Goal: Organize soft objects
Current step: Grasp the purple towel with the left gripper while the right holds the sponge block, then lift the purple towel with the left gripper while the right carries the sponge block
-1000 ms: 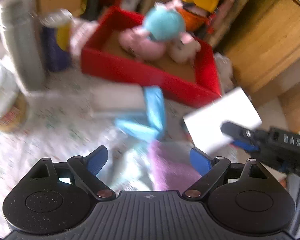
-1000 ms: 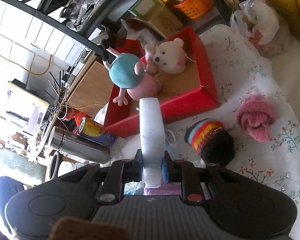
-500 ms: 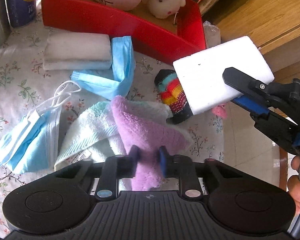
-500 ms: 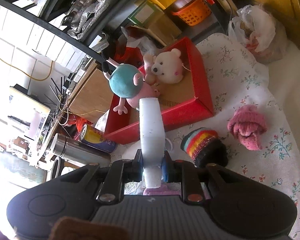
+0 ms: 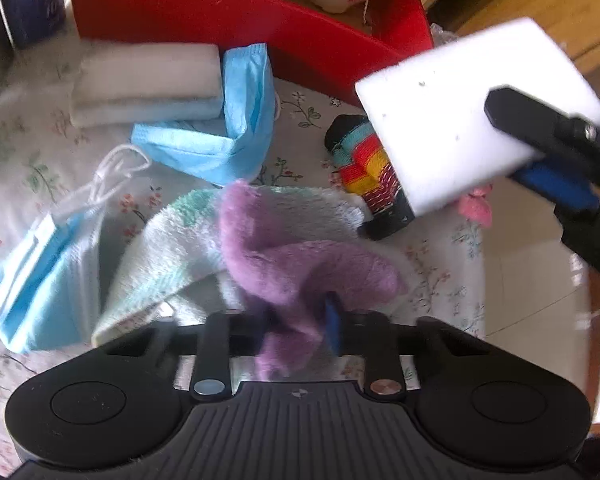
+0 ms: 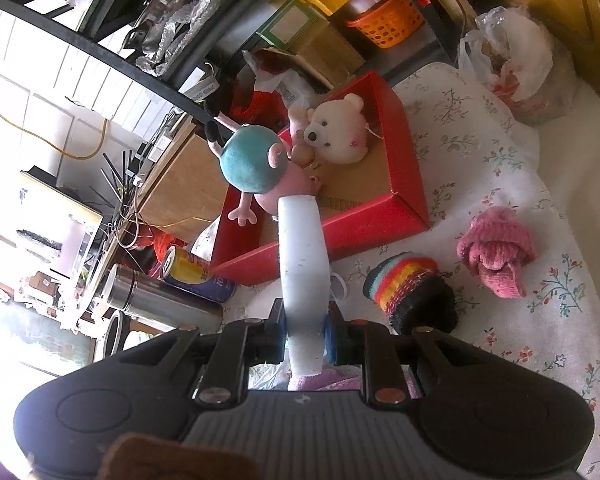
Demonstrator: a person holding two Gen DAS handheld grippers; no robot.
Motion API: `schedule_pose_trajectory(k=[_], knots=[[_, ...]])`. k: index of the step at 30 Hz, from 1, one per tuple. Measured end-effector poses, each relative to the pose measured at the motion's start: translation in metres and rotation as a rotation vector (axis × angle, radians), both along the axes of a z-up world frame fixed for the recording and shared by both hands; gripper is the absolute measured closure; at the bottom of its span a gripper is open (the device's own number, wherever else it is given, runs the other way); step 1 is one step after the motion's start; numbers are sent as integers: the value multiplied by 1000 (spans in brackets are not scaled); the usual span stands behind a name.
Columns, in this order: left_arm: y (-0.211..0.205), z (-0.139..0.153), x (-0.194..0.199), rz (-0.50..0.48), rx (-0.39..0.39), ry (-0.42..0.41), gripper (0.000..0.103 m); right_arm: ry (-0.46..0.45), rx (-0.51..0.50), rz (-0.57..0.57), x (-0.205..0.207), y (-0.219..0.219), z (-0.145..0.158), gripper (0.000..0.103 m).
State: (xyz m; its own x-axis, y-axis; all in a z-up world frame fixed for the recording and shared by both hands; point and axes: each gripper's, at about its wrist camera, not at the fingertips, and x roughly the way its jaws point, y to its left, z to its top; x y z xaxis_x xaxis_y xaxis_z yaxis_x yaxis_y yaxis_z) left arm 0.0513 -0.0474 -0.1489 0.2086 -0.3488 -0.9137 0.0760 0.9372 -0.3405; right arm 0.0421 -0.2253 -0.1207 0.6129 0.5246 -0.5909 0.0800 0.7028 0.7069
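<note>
My left gripper is shut on a purple towel, which lies over a white and green towel. My right gripper is shut on a white sponge block; the sponge block hangs above the table at the right of the left wrist view. A red box holds a white teddy bear and a pink pig plush with a teal body. A rainbow-striped knit item and a pink knit item lie on the floral cloth.
Blue face masks and a folded white cloth lie in front of the red box. A steel flask and a can lie left of it. A plastic bag sits at the table's far right.
My left gripper has closed on the purple towel and gathered it up from the table. My right gripper still holds the sponge block, which has moved little.
</note>
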Motion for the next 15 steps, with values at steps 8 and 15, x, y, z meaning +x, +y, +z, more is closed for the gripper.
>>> schedule_pose_trajectory(k=[8, 15], knots=[[31, 27, -6, 57, -124, -33, 101, -21, 13, -4, -1, -3, 6, 103], [53, 60, -12, 100, -246, -101, 101, -54, 38, -16, -4, -6, 15, 103]])
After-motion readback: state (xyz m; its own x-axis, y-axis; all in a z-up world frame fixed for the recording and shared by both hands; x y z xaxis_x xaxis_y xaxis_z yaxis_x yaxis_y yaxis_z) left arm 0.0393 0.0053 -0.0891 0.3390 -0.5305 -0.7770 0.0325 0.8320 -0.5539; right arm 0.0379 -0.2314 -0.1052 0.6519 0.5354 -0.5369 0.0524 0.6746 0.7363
